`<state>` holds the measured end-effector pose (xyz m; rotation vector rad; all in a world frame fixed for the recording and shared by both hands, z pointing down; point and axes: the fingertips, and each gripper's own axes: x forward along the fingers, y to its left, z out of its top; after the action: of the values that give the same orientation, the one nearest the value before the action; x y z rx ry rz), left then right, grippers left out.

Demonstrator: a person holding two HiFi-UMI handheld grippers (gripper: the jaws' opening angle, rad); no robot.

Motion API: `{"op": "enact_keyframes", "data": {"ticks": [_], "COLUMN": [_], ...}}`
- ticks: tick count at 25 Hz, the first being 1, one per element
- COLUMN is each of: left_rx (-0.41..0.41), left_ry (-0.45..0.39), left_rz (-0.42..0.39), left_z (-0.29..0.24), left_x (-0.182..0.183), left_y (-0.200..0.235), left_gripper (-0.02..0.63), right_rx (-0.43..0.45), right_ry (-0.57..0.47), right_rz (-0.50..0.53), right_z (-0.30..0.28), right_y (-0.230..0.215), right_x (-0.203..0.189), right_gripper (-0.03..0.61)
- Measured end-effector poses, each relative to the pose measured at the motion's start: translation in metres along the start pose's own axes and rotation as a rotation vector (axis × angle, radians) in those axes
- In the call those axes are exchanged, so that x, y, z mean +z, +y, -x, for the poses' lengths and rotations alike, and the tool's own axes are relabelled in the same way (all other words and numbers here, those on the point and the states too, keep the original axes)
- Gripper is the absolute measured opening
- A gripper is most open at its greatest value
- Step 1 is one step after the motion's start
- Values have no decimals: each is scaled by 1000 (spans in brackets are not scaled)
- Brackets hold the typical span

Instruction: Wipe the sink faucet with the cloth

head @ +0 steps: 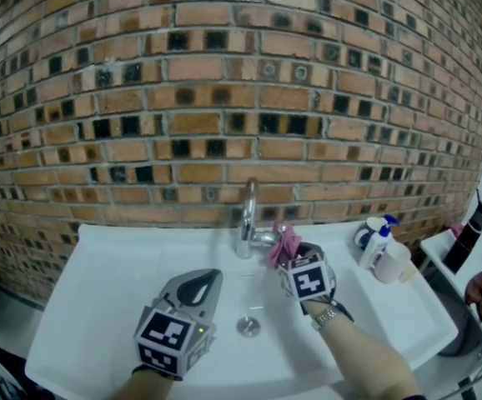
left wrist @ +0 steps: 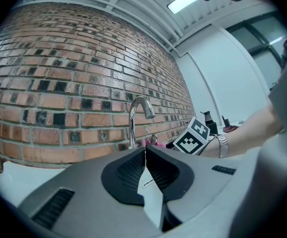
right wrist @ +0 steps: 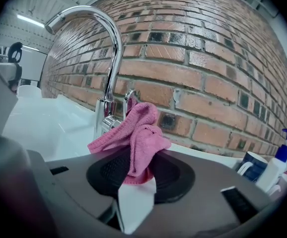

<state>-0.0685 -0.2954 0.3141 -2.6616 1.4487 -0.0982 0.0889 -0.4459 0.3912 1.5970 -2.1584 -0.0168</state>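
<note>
A chrome gooseneck faucet stands at the back of the white sink, against the brick wall. My right gripper is shut on a bunched pink cloth; the cloth sticks out past the jaws and lies against the faucet's base and side lever. My left gripper hangs over the basin in front of the faucet, shut with nothing between its jaws. In the left gripper view the faucet rises beyond the shut left gripper, with the right gripper's marker cube to its right.
A drain sits in the basin's middle. At the sink's right corner stand a dark mug, a pump bottle and a white cup. A dark bottle stands on a shelf further right.
</note>
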Motion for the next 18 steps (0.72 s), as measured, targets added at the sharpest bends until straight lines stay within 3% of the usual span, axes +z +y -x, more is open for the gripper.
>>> {"op": "enact_keyframes", "data": {"ticks": [18], "left_rx": [4], "left_ry": [6], "left_rz": [-10], "left_z": [-1], "left_x": [-6], "left_y": [2], "left_gripper": [11], "right_rx": [61], "right_ry": [28], "right_rz": [26], "right_z": [10], "right_y": [21], "right_x": [-16], "right_gripper": [112]}}
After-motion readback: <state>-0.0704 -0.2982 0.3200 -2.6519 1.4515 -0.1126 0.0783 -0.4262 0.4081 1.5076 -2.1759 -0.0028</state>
